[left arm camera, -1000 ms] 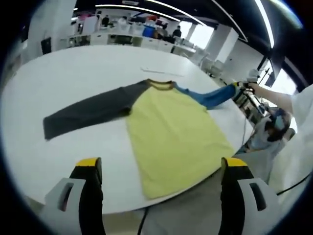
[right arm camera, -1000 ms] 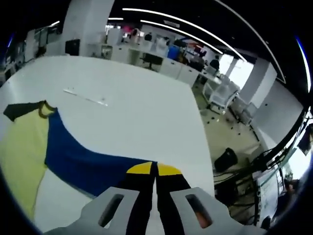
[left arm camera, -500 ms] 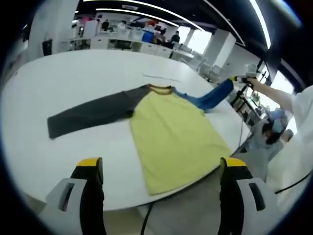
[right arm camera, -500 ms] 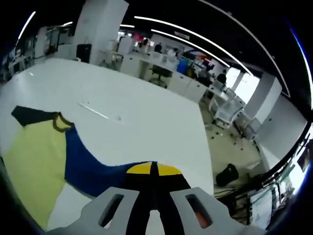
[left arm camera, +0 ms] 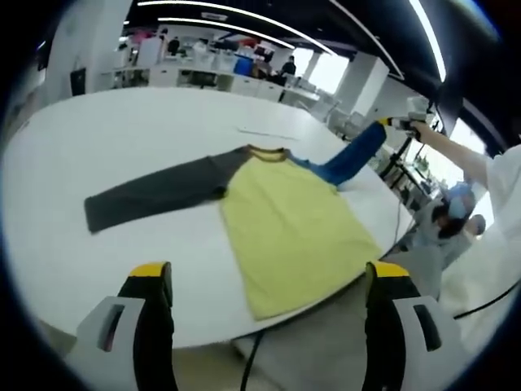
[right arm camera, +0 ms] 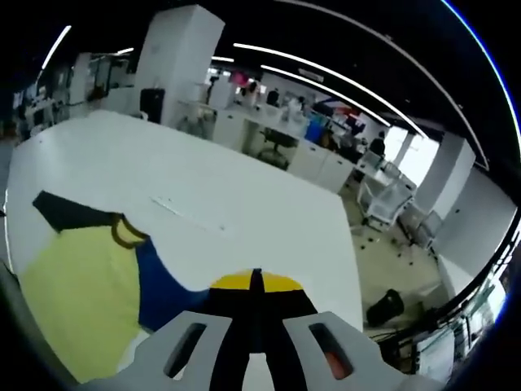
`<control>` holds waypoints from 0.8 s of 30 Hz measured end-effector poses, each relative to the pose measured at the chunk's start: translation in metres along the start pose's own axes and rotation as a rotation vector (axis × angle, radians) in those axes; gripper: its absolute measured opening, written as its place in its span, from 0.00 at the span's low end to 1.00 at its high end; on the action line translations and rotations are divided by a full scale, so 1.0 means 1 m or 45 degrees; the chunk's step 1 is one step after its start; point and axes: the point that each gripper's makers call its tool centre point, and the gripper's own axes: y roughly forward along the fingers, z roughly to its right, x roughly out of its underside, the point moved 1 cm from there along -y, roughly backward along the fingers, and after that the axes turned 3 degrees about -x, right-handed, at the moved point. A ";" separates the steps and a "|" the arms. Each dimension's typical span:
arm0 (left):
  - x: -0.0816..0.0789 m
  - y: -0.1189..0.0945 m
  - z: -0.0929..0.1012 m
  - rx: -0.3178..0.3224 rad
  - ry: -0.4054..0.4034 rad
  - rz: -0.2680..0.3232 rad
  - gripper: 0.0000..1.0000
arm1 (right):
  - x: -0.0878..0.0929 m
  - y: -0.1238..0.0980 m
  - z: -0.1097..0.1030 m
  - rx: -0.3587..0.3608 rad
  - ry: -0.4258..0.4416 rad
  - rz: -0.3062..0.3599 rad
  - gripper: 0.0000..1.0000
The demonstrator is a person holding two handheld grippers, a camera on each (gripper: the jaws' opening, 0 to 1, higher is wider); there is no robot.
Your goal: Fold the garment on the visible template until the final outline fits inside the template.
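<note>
Right gripper [right arm camera: 256, 281] jaws clamped on blue sleeve [left arm camera: 352, 155]; left gripper [left arm camera: 269, 273] jaws wide

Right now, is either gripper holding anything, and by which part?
The right gripper is shut on the shirt's blue sleeve, at its cuff end. The left gripper is open, empty.

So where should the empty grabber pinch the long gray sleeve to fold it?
Probably at the cuff end of the gray sleeve, coming in from the table's open side beyond it. The sleeve lies flat and straight out from the yellow shirt body, so its far tip is free. The left gripper is open, while the right gripper holds the blue sleeve up.
</note>
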 end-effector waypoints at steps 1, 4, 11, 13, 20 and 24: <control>0.000 0.000 0.000 0.004 0.002 0.001 0.95 | -0.003 -0.002 -0.001 -0.001 0.000 0.008 0.02; -0.001 -0.002 -0.001 0.009 0.006 0.004 0.95 | -0.012 -0.007 -0.007 -0.012 0.022 0.031 0.02; -0.001 -0.003 -0.001 0.017 0.003 0.018 0.94 | -0.031 -0.015 -0.020 -0.051 0.081 0.086 0.02; -0.002 -0.003 0.001 0.020 0.001 0.022 0.94 | -0.034 -0.018 -0.028 -0.066 0.106 0.099 0.02; -0.003 -0.003 0.006 0.032 0.004 0.030 0.94 | -0.053 -0.018 -0.064 -0.177 0.124 0.152 0.02; -0.003 -0.006 0.004 0.016 -0.013 0.039 0.93 | -0.063 -0.016 -0.081 -0.219 0.112 0.166 0.02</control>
